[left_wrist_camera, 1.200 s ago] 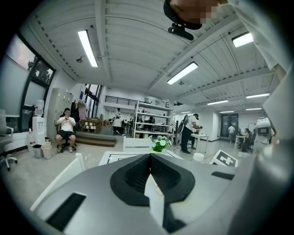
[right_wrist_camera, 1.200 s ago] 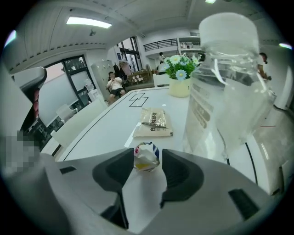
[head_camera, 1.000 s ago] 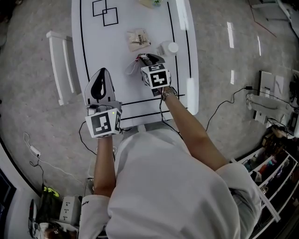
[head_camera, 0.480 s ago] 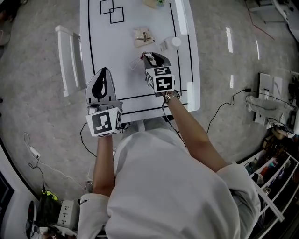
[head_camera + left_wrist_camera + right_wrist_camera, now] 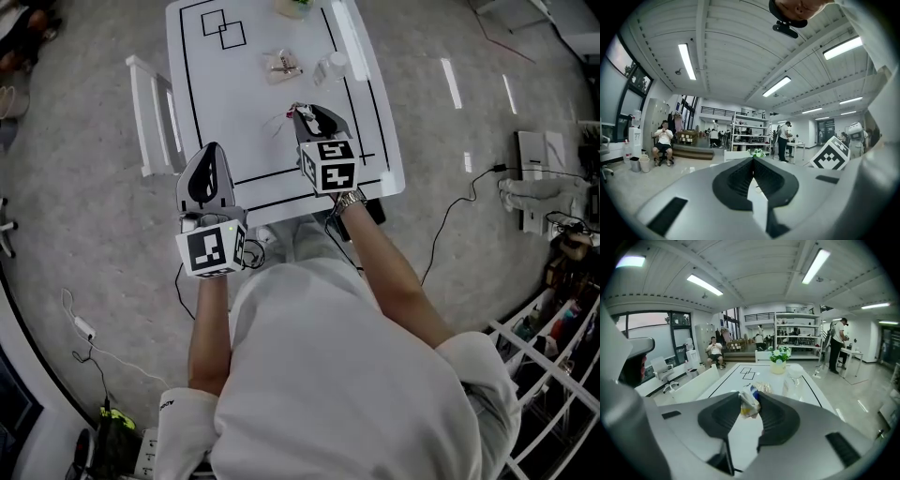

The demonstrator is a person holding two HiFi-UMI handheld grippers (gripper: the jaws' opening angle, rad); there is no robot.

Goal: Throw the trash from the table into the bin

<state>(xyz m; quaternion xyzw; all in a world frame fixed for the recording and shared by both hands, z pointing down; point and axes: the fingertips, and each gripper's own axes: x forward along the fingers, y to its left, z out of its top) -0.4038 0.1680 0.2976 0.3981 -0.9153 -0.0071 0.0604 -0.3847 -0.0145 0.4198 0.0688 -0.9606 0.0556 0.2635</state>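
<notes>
I have two tongs. My right tongs (image 5: 751,401) have just been closing, and now they pinch one crumpled wrapper (image 5: 749,405) tight between their tips. The wrapper is white and yellow with a bit of blue. It hangs in the air over the near end of the white desk (image 5: 735,383) and does not touch it. My left tongs (image 5: 752,160) are closed tip to tip with nothing in them. They are out to the left of the desk, well apart from the right ones. Three more small things are on the desk, all toward the far end. One is a second wrapper (image 5: 765,387), lying flat near the middle. Just to its right is one clear plastic cup (image 5: 793,377); I cannot tell if there is anything in it. Behind those two stands one flower pot (image 5: 777,367) with white flowers and green leaves in it. Two black squares (image 5: 747,373) are drawn on the desk top, and they overlap at a corner. One white bench (image 5: 696,385) stands along the left side of the desk.
</notes>
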